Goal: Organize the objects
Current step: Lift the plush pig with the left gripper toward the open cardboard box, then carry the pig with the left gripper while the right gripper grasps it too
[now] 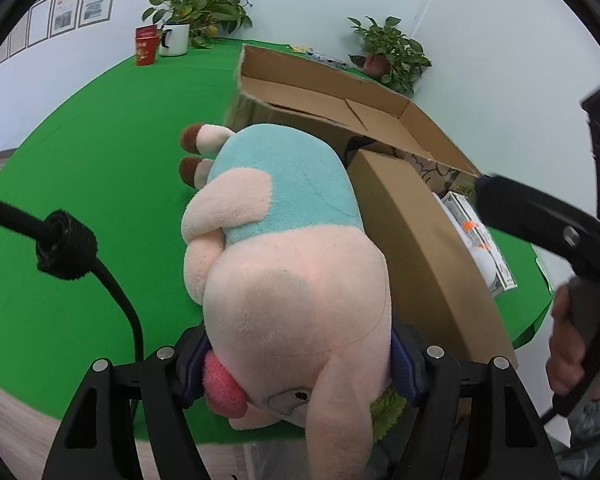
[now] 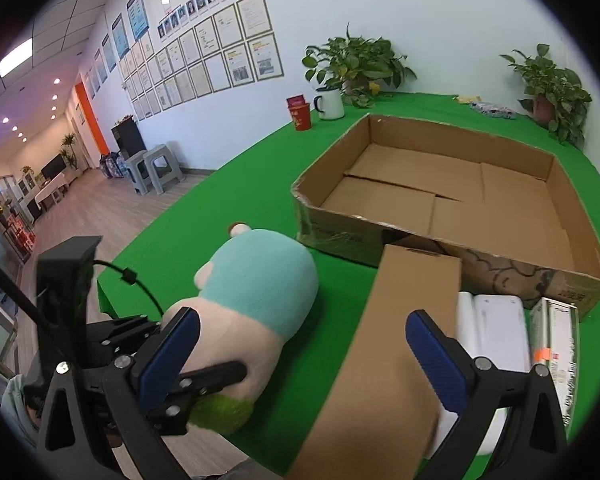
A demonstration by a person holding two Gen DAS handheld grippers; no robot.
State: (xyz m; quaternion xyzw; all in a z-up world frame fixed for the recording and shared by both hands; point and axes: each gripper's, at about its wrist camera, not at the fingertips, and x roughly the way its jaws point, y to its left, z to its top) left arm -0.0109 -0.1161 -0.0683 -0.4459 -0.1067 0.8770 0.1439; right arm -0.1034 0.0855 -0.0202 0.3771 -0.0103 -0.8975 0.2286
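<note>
A pink plush pig in a light-blue shirt (image 1: 292, 248) lies on the green table, its head toward me. My left gripper (image 1: 300, 364) is shut on the plush pig's head, blue pads pressed against both sides; the pig shows in the right wrist view (image 2: 260, 284) too, with the left gripper (image 2: 204, 364) on it. My right gripper (image 2: 308, 352) is open above a long closed brown carton (image 2: 392, 340), which also shows in the left wrist view (image 1: 416, 240). A large open cardboard box (image 2: 452, 188), empty, stands behind the carton; it also appears in the left wrist view (image 1: 324, 92).
A white pack (image 2: 496, 332) and a printed box (image 2: 556, 352) lie right of the carton. A red cup (image 2: 299, 114), a white mug (image 2: 330, 102) and two potted plants (image 2: 356, 64) stand at the table's far edge. The table's near edge (image 2: 112, 296) drops to the floor.
</note>
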